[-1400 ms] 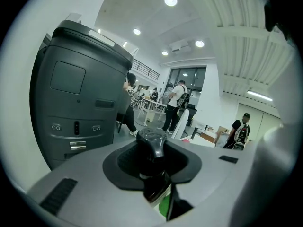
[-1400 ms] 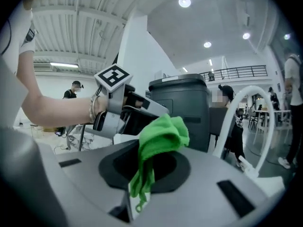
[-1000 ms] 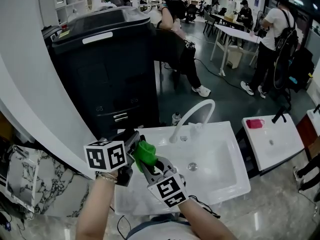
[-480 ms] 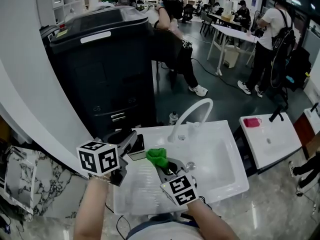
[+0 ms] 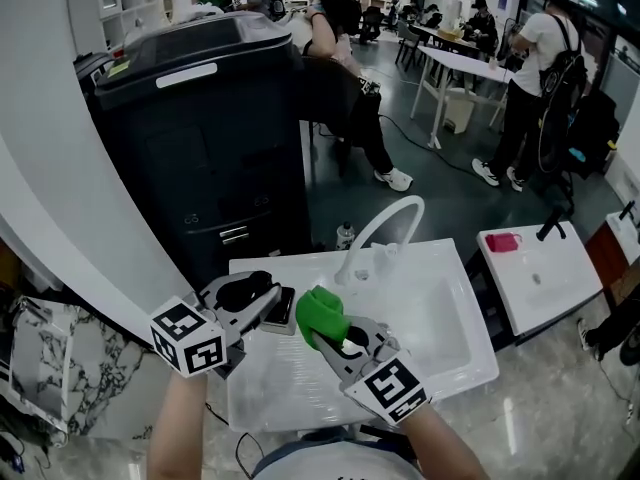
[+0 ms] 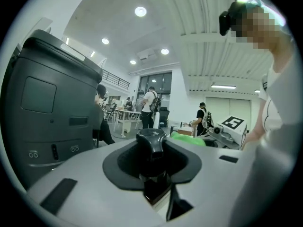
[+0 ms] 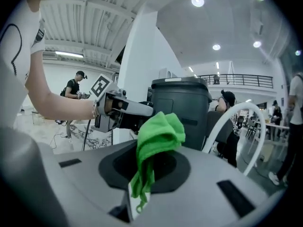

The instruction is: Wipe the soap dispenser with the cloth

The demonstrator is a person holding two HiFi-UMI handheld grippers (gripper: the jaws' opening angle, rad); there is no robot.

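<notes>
Left gripper (image 5: 264, 300): fingers closed on the soap dispenser (image 6: 151, 142), pointing toward the right gripper (image 5: 328, 340). Right gripper: fingers clamped on the cloth (image 5: 320, 314), angled up-left. Tips near, not touching.

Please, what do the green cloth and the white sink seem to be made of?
Green cloth: probably microfibre or terry, matt; it looks fuzzy and folds softly.
White sink: likely glazed ceramic or acrylic; the surface looks smooth and slightly glossy.

The head view looks steeply down onto the sink (image 5: 450, 358), with the left gripper (image 5: 268, 301) and right gripper (image 5: 328, 336) low in frame. Each gripper view rides close on its gripper, looking level at the other gripper. All three views share the green cloth (image 5: 321, 314).
</notes>
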